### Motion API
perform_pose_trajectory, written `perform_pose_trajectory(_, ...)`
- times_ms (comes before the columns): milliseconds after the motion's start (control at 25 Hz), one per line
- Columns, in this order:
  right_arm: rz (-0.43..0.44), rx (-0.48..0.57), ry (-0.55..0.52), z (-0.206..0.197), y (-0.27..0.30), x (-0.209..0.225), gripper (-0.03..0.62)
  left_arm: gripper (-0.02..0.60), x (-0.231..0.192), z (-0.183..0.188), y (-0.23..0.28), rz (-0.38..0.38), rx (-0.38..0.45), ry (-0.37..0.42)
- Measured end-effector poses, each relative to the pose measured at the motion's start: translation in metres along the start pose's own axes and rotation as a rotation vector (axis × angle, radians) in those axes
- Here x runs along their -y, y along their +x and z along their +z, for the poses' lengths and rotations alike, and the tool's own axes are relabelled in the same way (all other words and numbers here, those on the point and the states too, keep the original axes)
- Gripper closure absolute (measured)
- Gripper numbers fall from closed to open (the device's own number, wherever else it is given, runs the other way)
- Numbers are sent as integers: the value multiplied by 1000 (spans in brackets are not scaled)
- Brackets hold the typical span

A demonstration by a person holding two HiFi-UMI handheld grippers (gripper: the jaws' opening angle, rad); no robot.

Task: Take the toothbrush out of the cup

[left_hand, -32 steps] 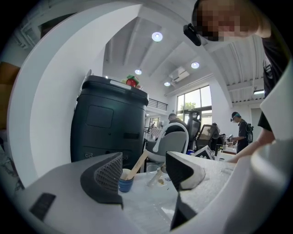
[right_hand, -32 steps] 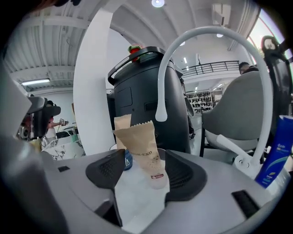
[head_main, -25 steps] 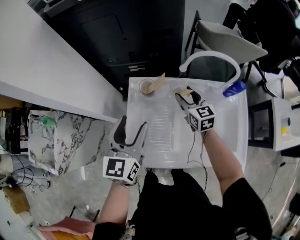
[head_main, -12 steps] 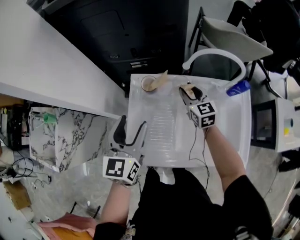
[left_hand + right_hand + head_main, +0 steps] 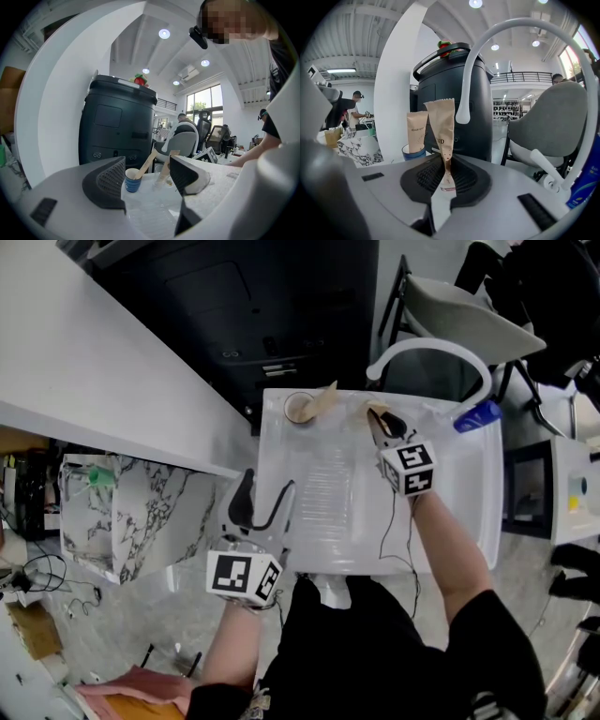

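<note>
Nearest me, my left gripper (image 5: pixel 267 486) hangs over the near left edge of the white desk (image 5: pixel 319 531), jaws apart with nothing between them. Farther up the desk, my right gripper (image 5: pixel 444 161) has just been closing, and its pads now pinch the paper-wrapped toothbrush (image 5: pixel 442 126) low on its sleeve. The toothbrush's long axis runs nearly upright. Its wide crimped end is on top, tipped slightly left in the right gripper view. In the left gripper view its foot sits in a clear cup (image 5: pixel 161 178). Just to the left stands a blue cup (image 5: pixel 297 410) with a second wrapped toothbrush (image 5: pixel 322 397) leaning right. Beyond the desk are a dark bin (image 5: pixel 281 324), a white curved tube (image 5: pixel 431 343) and a grey chair (image 5: pixel 469 320).
</note>
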State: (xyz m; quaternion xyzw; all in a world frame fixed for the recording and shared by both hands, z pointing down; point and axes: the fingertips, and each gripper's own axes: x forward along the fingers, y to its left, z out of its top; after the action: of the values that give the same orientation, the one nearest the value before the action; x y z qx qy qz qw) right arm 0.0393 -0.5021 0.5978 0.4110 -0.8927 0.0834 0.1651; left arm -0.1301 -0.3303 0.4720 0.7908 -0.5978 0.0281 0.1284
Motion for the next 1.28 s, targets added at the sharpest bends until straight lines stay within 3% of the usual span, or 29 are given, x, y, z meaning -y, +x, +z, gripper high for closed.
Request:
perform_pose_trajectory(680, -32, 85, -7, 46, -34, -9, 562, 302, 9, 13, -10, -47, 35, 5)
perform_pose_trajectory(1280, -84, 218, 20, 105, -107, -32, 566, 302, 18, 35, -26, -126, 80, 21)
